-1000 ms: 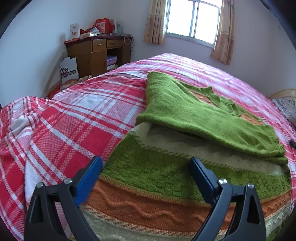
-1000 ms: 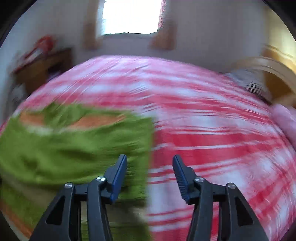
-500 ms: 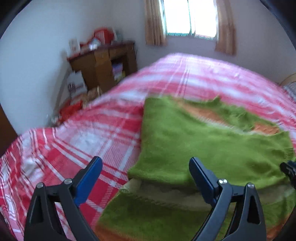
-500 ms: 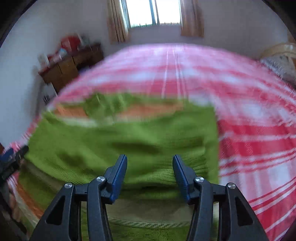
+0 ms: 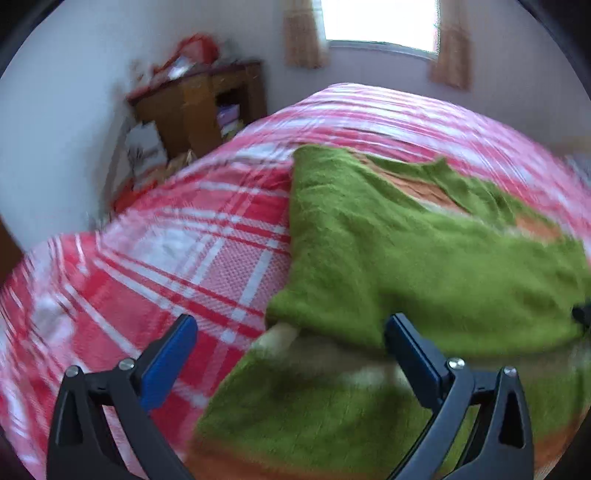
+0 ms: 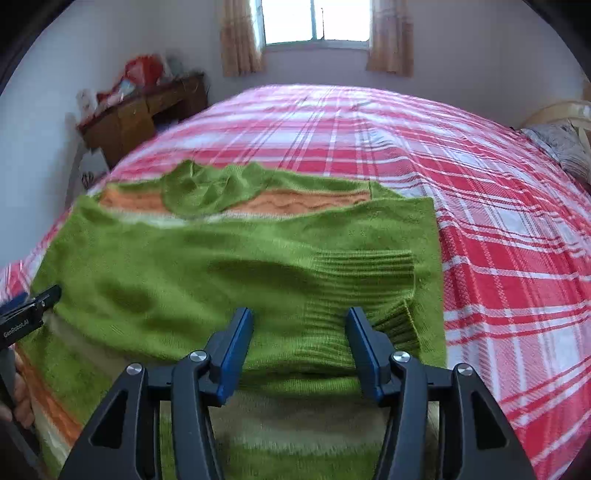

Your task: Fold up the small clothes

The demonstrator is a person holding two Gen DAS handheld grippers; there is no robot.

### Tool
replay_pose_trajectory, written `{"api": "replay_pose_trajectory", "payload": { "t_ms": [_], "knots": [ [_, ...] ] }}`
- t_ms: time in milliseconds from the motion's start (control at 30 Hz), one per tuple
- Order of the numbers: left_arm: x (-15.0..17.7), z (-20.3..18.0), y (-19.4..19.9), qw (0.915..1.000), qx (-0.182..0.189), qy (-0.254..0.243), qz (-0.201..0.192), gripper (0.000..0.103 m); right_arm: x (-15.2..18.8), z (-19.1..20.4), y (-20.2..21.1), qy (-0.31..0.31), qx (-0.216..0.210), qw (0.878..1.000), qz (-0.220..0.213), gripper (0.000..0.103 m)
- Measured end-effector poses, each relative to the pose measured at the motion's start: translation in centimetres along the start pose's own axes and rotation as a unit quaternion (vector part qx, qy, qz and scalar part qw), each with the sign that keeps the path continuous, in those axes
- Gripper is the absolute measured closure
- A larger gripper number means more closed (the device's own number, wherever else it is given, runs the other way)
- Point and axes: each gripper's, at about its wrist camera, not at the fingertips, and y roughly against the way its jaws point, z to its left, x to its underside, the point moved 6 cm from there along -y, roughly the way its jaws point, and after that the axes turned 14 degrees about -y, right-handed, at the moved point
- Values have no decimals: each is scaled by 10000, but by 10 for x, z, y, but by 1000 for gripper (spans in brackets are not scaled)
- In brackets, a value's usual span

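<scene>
Green sweater (image 6: 236,266) lies flat on the bed (image 6: 498,221), partly folded: plain green part doubled over the striped body, orange and cream bands showing beyond the fold and below it. Ribbed cuff (image 6: 373,273) of a sleeve lies on top of the folded part, just ahead and to the right of the right claw (image 6: 299,343).

Right claw: jaws apart, nothing pinched; both blue pads hover above the near edge of the folded layer, sweater showing in the gap between them. Released.

Left claw (image 5: 291,350): jaws spread wide, having just been opening further; nothing between the pads but the sweater's left corner lying below them. Its left pad is over the red plaid cover, its right pad over the green knit. Released. View is motion-blurred. From the right wrist view, the left claw's tip (image 6: 29,310) shows at the sweater's left edge, with fingers (image 6: 22,402) of the hand holding it below.

Beyond both claws: plaid cover runs on to the far wall, window (image 6: 317,20) with curtains (image 6: 240,40) straight ahead. Wooden desk (image 5: 199,107) with red clutter stands ahead-left of the left claw, beside the bed. Grey cloth (image 6: 565,144) far right of the right claw.
</scene>
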Motion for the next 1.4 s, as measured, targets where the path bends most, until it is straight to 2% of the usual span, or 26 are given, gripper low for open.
{"api": "replay_pose_trajectory", "payload": {
  "t_ms": [67, 133, 167, 267, 400, 500, 667, 867, 967, 1100, 1233, 1300, 1333, 1367, 1400],
  "knots": [
    [16, -1, 20, 9991, 18, -411, -46, 0, 9, 1, 15, 345, 146, 9990, 243, 47],
    [32, 4, 40, 9982, 285, -476, -221, 0, 26, -8, 41, 428, 137, 9983, 371, 47],
    [46, 10, 57, 9969, 486, -469, -405, 0, 35, -16, 56, 372, 47, 9987, 342, 47],
    [72, 27, 89, 9944, 637, -421, -726, 0, 70, -51, 115, 113, -433, 9990, 7, 47],
    [96, 45, 111, 9923, 755, -288, -942, 0, 116, -95, 170, -127, -284, 9992, -258, 47],
    [109, 51, 118, 9896, 1041, -32, -990, 0, 156, -116, 193, -471, -451, 9979, -46, 47],
    [111, 44, 129, 9884, 1130, -74, -1017, 1, 205, -120, 203, -567, -624, 9959, 331, 47],
    [110, 47, 164, 9821, 1211, -123, -1438, 1, 247, -93, 192, -433, -1089, 9897, 823, 47],
    [112, 55, 172, 9817, 1130, -75, -1528, 1, 255, -76, 190, -207, -1132, 9885, 977, 47],
    [110, 68, 173, 9818, 1097, 123, -1546, 1, 264, -60, 194, -196, -1616, 9772, 1365, 50],
    [111, 70, 171, 9803, 1199, 225, -1555, 1, 280, -55, 179, -237, -1518, 9752, 1595, 51],
    [112, 70, 169, 9811, 1173, 199, -1528, 1, 285, -58, 168, -546, -1585, 9718, 1661, 55],
    [112, 69, 168, 9812, 1167, 185, -1525, 1, 287, -59, 165, -737, -1649, 9685, 1712, 66],
    [113, 69, 168, 9813, 1159, 171, -1528, 1, 288, -61, 162, -861, -1704, 9658, 1752, 82],
    [113, 68, 168, 9814, 1151, 154, -1530, 1, 289, -62, 162, -938, -1789, 9629, 1788, 86]
  ]
}}
